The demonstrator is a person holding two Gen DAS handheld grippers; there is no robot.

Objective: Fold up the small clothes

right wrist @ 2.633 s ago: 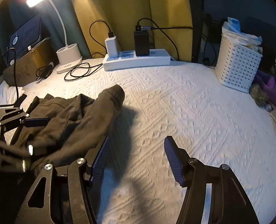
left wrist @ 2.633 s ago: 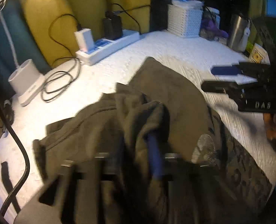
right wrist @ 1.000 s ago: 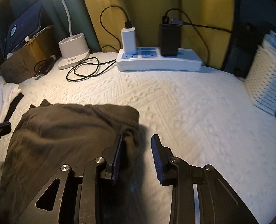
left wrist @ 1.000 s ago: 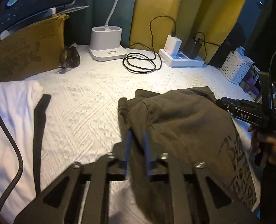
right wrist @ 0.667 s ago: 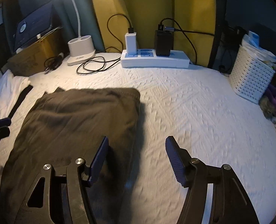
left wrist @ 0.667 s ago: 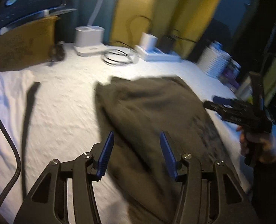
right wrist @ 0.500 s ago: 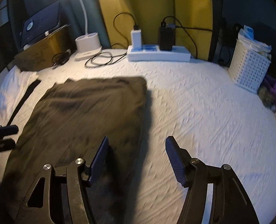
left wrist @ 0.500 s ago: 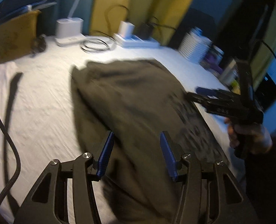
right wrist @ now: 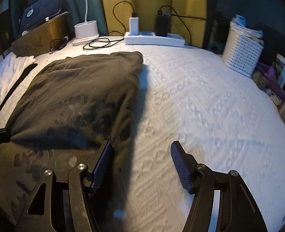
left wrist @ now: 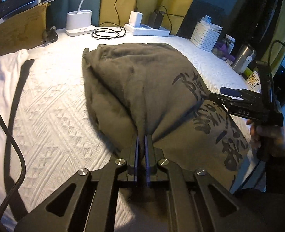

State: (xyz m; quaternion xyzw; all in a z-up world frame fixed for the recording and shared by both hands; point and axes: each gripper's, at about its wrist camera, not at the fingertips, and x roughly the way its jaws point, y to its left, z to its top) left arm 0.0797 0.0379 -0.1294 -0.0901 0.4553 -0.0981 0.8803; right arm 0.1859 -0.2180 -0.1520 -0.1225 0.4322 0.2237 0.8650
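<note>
A dark olive garment (left wrist: 142,81) with black printed lettering lies spread on the white textured cover (left wrist: 51,104). My left gripper (left wrist: 141,138) is shut on a pinch of its near edge, and the cloth bunches up at the pads. My right gripper (right wrist: 140,150) is open and empty, its left finger (right wrist: 102,158) over the garment's right edge (right wrist: 80,89) and its right finger over bare cover. The right gripper also shows in the left wrist view (left wrist: 231,94), beside the garment's right side.
At the back stand a white lamp base (right wrist: 85,31), coiled black cables (right wrist: 99,43), a power strip with chargers (right wrist: 154,37) and a white basket (right wrist: 242,54). A white cloth with a black strap (left wrist: 5,77) lies left. A steel cup (left wrist: 243,59) stands right.
My left gripper has closed on the garment's near edge; it was open half a second ago. The garment now lies flatter and wider. My right gripper stays open at the right edge.
</note>
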